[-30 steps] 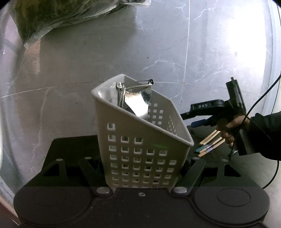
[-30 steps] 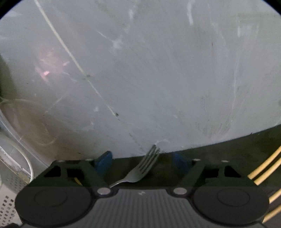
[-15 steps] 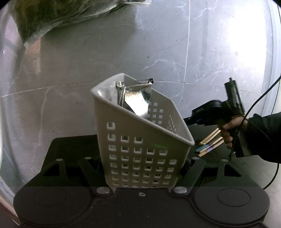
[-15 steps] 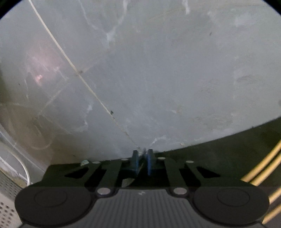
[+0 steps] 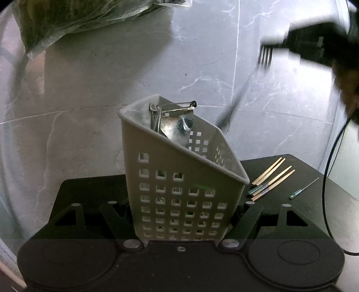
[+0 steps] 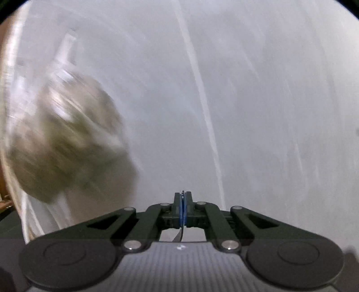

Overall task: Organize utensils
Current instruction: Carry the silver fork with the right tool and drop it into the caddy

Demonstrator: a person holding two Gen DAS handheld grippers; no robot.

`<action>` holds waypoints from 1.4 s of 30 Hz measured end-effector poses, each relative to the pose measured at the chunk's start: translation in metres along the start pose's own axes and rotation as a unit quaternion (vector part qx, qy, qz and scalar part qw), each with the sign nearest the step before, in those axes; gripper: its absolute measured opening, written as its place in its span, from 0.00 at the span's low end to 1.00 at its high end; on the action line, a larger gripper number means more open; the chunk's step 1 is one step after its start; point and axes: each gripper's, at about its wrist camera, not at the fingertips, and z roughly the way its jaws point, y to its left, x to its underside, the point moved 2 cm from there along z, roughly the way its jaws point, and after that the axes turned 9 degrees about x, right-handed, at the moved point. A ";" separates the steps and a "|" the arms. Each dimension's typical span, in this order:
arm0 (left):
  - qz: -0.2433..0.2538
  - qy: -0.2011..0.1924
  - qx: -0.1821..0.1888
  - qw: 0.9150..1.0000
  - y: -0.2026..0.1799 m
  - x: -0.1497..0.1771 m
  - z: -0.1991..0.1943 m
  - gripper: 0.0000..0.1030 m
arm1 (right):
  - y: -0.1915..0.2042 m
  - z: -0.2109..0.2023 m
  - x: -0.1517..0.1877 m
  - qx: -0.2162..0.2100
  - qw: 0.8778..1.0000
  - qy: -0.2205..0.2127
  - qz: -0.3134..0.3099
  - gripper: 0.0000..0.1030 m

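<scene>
A white perforated utensil basket (image 5: 179, 191) stands tilted on a black mat (image 5: 89, 191), and my left gripper (image 5: 182, 213) is shut on its lower walls. Metal utensils (image 5: 175, 125) stick out of its top. My right gripper (image 5: 303, 45), blurred, hangs high at the upper right. It is shut on a metal fork (image 5: 264, 56), tines up, whose handle slants down toward the basket's rim. In the right wrist view the right gripper (image 6: 182, 197) has its blue pads pressed together on the thin fork (image 6: 179, 235).
Several wooden chopsticks (image 5: 271, 179) and a thin pick with a teal handle (image 5: 303, 188) lie on the mat right of the basket. A clear bag of greens (image 5: 78, 20) sits at the back left on the grey marble floor. A black cable (image 5: 327, 179) hangs at right.
My right gripper closed on the fork on the mat, then rose fast with it to the upper right of the basket. The left gripper and basket stayed put.
</scene>
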 end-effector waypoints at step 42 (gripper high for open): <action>0.000 -0.003 0.011 1.000 0.004 0.002 -0.001 0.76 | 0.116 0.000 0.059 -0.077 0.969 0.142 -0.188 0.44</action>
